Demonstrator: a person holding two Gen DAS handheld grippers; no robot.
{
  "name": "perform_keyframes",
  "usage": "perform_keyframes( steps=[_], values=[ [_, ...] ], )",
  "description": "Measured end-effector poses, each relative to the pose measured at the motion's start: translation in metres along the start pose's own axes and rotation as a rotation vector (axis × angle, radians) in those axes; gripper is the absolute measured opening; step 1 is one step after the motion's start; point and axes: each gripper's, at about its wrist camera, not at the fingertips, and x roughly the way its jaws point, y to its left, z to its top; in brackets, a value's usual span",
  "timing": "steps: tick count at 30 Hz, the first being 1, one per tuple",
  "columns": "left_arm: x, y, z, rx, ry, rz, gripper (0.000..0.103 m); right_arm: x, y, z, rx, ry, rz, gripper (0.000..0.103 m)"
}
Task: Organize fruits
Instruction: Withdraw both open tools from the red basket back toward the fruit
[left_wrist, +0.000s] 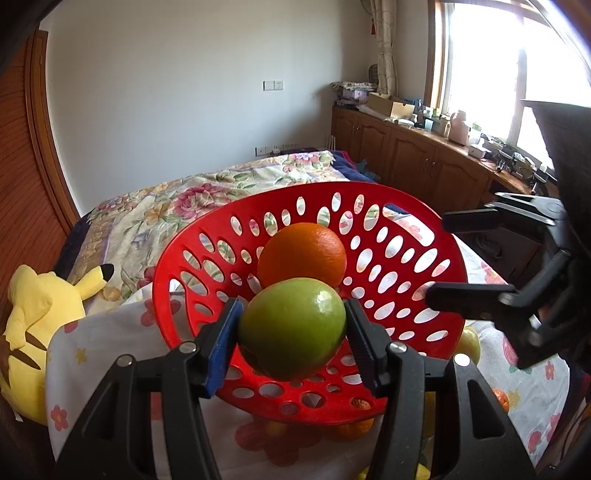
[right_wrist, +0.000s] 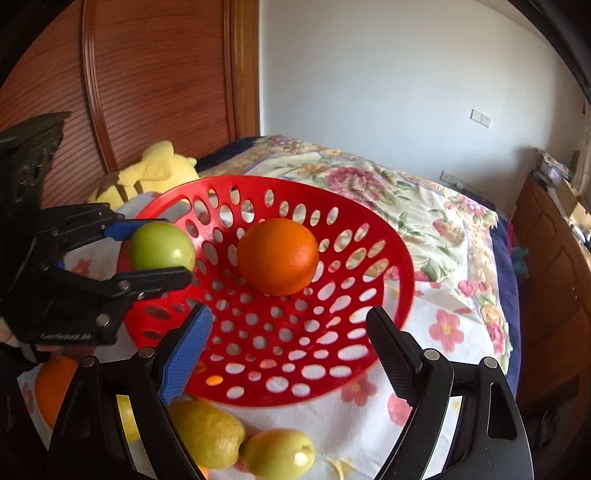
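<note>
A red perforated basket (left_wrist: 424, 236) (right_wrist: 384, 258) stands on a floral cloth and holds one orange (left_wrist: 301, 254) (right_wrist: 277, 255). My left gripper (left_wrist: 291, 328) (right_wrist: 159, 249) is shut on a green apple (left_wrist: 291, 328) (right_wrist: 161, 246) and holds it over the basket's near-left rim. My right gripper (right_wrist: 291, 350) (left_wrist: 436, 254) is open and empty above the basket's front part. In the right wrist view, two yellow-green fruits (right_wrist: 210, 432) (right_wrist: 279, 454) and an orange (right_wrist: 53, 391) lie on the cloth in front of the basket.
The cloth (right_wrist: 443, 354) covers a surface beside a bed with a floral quilt (left_wrist: 207, 199). A yellow plush toy (left_wrist: 33, 325) lies at the left. Small oranges (left_wrist: 356, 428) lie under the basket's edge. Wooden cabinets (left_wrist: 424, 162) run along the right wall.
</note>
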Motion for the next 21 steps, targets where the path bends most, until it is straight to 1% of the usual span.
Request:
perform_keyframes(
  steps=[2,5,10,17,21],
  values=[
    [0.000,0.000,0.001,-0.003,0.004,-0.002,0.056,-0.006,0.002,-0.003,0.007,-0.011,-0.001,0.087],
    [-0.008,-0.002,0.003,-0.004,-0.017,0.001,0.057,-0.014,0.004,-0.008,0.018,-0.024,-0.008,0.087],
    [-0.033,-0.006,0.000,0.001,-0.054,0.006,0.057,-0.028,0.004,-0.020,0.049,-0.044,-0.018,0.087],
    [-0.077,-0.011,-0.020,0.001,-0.098,0.008,0.060,-0.053,0.015,-0.047,0.109,-0.085,-0.031,0.087],
    [-0.100,-0.014,-0.040,-0.001,-0.112,0.014,0.062,-0.066,0.029,-0.065,0.125,-0.107,-0.054,0.087]
  ],
)
